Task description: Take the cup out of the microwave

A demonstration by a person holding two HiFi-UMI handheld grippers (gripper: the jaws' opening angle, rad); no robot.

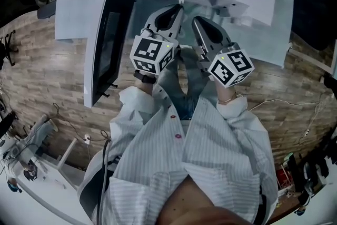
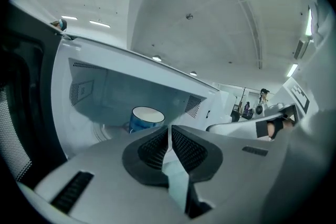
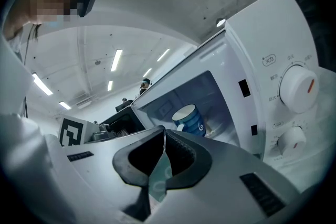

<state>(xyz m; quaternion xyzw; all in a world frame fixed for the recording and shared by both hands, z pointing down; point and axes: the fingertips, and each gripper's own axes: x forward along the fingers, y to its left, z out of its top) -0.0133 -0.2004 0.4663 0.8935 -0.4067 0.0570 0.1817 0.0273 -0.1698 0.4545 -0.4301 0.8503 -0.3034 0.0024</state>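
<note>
Two hand-held grippers side by side in front of the chest, both pointing forward and a little downward. Left gripper (image 1: 171, 14) with jaws pressed together, nothing between them, its left marker cube (image 1: 151, 54) sitting just above the hand. Right gripper (image 1: 202, 26) just beside it, jaws likewise closed and empty, its right marker cube (image 1: 230, 67) tilted outward. Behind each cube, a wrist emerging from a pale striped left sleeve (image 1: 137, 101) and right sleeve (image 1: 235, 109).

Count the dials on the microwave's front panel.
2. Both show in the right gripper view, on the microwave, right of its open cavity: the upper dial, with an orange mark, and the lower dial beneath it. The panel's lower end is hidden, so there may be more.
</note>
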